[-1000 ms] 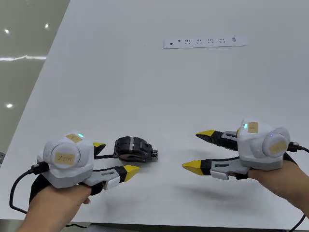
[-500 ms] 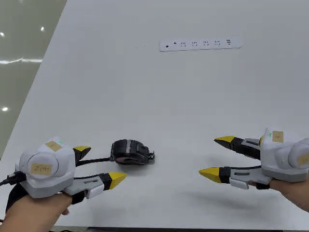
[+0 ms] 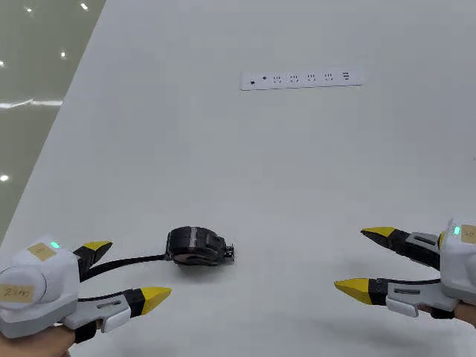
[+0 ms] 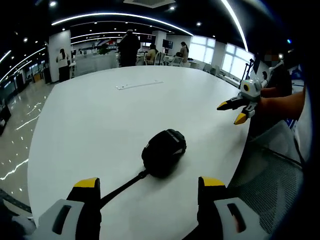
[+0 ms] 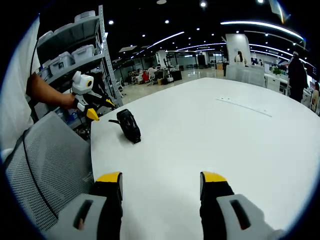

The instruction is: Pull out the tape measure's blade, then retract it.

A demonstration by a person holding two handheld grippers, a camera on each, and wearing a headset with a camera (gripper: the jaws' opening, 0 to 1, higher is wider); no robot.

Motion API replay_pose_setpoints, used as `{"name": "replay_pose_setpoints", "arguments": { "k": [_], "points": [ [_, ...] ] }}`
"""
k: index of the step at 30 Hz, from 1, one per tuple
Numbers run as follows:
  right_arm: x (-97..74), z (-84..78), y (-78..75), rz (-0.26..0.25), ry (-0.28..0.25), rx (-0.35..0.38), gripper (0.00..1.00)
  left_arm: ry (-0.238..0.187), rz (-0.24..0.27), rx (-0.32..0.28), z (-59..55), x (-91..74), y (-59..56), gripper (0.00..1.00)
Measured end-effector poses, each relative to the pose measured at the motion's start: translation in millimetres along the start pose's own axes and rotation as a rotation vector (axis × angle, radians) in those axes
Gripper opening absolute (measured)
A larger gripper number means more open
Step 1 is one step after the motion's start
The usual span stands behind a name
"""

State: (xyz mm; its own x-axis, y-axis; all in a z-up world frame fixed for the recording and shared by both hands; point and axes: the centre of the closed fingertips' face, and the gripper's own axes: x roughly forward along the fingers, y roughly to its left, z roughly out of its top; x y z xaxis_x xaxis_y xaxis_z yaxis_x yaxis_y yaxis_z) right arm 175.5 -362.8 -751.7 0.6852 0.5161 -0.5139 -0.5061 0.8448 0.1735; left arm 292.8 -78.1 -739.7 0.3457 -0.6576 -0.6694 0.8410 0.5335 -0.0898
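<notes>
Black, hard-cased tape measure (image 3: 197, 246) lay on the white surface (image 3: 297, 163) near the left gripper (image 3: 130, 269), well apart from the right gripper (image 3: 358, 259), both with fingers (image 3: 152, 297) wide and empty; judged rigid, smooth, best clamped across its flanks.

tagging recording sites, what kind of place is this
Probably a large open-plan office or lab: a big white table with a power strip, metal shelving holding storage bins, and people standing in the background.

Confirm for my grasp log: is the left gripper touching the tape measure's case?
Apart. The left gripper view shows bare table between the left gripper's open tips and the tape measure's case; its strap runs back between the jaws.
</notes>
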Motion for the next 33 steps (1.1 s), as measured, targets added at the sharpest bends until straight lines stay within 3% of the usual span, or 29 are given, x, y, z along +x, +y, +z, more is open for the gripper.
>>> {"name": "replay_pose_setpoints", "arguments": {
  "k": [16, 33],
  "points": [
    [-31.1, -7.2, -4.0, -0.055, 0.026, 0.004, 0.68, -0.001, 0.002, 0.004, -15.6, -26.2, 7.6, 0.83],
    [-53.2, -15.7, -1.5, -0.085, 0.053, -0.011, 0.78, -0.013, -0.048, 0.042, -16.9, -40.3, 2.1, 0.87]
  ]
}}
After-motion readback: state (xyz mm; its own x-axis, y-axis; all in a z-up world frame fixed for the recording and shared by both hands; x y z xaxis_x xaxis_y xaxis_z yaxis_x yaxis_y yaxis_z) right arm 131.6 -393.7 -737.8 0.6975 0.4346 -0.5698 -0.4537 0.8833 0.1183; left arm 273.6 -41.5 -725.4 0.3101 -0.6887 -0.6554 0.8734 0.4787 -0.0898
